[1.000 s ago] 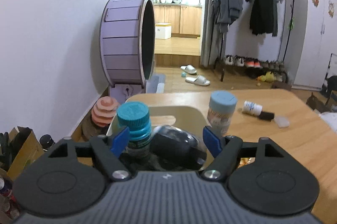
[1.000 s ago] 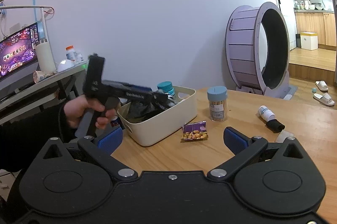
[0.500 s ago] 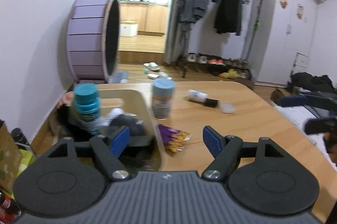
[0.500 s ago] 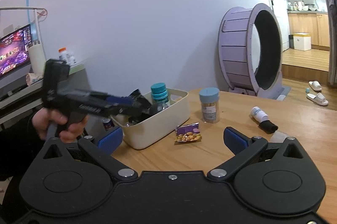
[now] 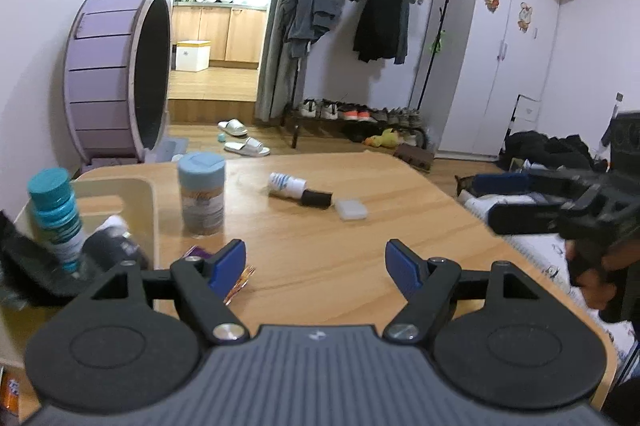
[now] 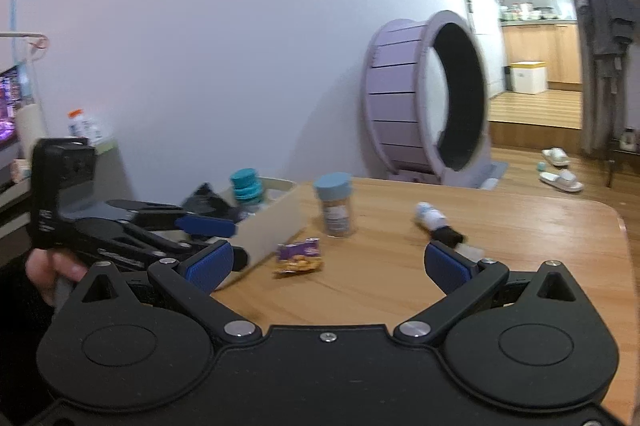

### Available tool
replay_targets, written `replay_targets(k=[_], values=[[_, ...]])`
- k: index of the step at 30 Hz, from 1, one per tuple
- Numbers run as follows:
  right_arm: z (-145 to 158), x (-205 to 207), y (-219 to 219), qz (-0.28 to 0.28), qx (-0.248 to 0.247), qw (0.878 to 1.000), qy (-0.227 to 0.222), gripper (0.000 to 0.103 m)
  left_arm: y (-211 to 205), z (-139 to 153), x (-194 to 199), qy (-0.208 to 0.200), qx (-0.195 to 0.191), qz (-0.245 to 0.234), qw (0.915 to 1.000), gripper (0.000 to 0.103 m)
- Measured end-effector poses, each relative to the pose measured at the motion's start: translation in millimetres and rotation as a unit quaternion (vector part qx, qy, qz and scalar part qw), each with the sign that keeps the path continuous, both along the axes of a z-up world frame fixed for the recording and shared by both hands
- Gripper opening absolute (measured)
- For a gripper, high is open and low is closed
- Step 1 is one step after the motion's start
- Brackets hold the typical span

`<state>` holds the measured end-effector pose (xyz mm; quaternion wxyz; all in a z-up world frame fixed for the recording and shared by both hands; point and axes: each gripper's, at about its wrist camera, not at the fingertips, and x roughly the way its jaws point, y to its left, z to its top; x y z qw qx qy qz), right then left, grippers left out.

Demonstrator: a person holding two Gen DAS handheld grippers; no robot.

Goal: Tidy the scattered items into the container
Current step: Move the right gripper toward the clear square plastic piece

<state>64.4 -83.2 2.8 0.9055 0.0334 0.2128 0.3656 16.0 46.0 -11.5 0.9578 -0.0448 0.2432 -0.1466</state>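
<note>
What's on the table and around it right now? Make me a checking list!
Surface: wooden table, mostly bare.
Job's things: cream container holds a teal-capped bottle and dark items. On the table outside it: blue-lidded jar upright, white bottle lying down, small clear case, purple snack packet.
Clutter: nothing seen on the table beyond those.
Grippers: left gripper open, empty; right gripper open, empty.
Cables: nothing seen on the table.
Surroundings: purple wheel, clothes rack, slippers, white wardrobe.
</note>
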Motion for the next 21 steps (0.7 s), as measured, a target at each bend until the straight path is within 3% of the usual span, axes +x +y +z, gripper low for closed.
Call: replay_targets(k=[6,14,17,21], values=[[-16.1,16.6,-12.5,-0.082,-0.022,0.996,0.012,0.103,-6.9,5.2,12.4,0.002,-0.030,0.011,0.9995,0.076],[-27.4,32.5,-8.8,-0.135,-0.045,0.990,0.006,0.102,-12.4,5.8,9.0,0.001,-0.025,-0.003,0.9997,0.076],[-32.0,43.8,-3.4,-0.163,-0.076,0.984,-0.002,0.102,-13.2,6.4,5.9,-0.001,-0.018,-0.004,0.9998,0.076],[-41.9,65.7,0.2,-0.163,-0.090,0.982,0.026,0.085,-10.6,8.1,0.8,0.001,-0.023,-0.008,0.9997,0.077]])
